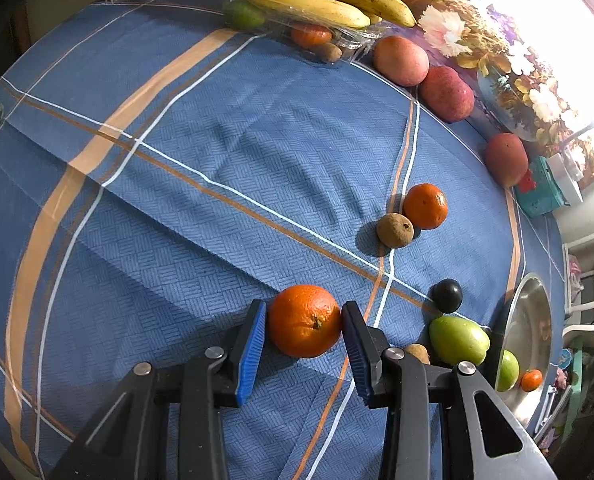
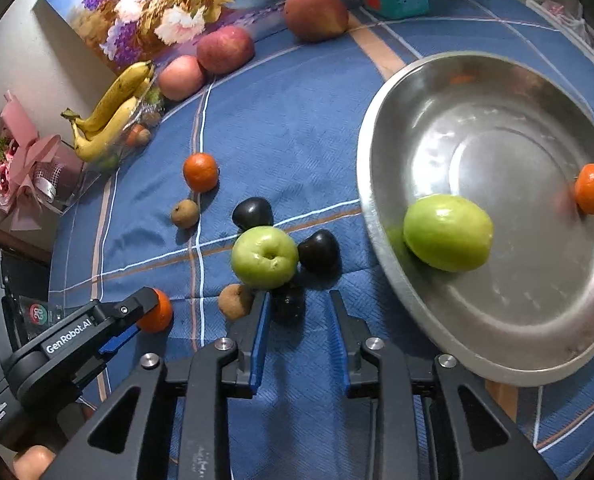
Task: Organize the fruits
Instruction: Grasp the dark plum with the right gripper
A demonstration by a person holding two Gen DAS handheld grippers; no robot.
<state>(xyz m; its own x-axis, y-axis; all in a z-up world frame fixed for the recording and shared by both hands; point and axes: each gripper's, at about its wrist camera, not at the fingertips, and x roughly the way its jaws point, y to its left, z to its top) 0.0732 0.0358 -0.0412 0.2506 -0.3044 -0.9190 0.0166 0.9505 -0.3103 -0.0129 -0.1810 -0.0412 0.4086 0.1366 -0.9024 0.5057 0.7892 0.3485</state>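
I have the left gripper (image 1: 303, 320) closed on the orange (image 1: 304, 321) at the lower middle of the left wrist view, one blue pad on each flank at its widest girth, stem end facing the camera. It sits on, or just above, the blue checked cloth (image 1: 201, 168); I cannot tell which. I judge it firm and fairly heavy for its size, with a pebbled rind that gives the ribbed pads good bite, so a hold across the equator should carry it without slipping or bruising

My right gripper (image 2: 299, 316) at the lower middle of the right wrist view has its jaws parted a modest way and grips nothing; between them, nearer the left finger, lies a dark fruit (image 2: 287, 306), and I cannot make out whether a pad touches it. I read it as small, smooth, probably soft-skinned and inclined to roll, so I would centre it between the pads and squeeze lightly

Just above it sits a green apple (image 2: 264, 257), flanked by two more dark fruits (image 2: 317, 250) and a small brown one (image 2: 235, 301) to the left. The steel bowl (image 2: 381, 216) on the right of that view holds another green apple (image 2: 448, 232) and a small mandarin (image 2: 591, 188). Its polished floor looks slick, so I expect round fruit to roll if dropped in rather than set down
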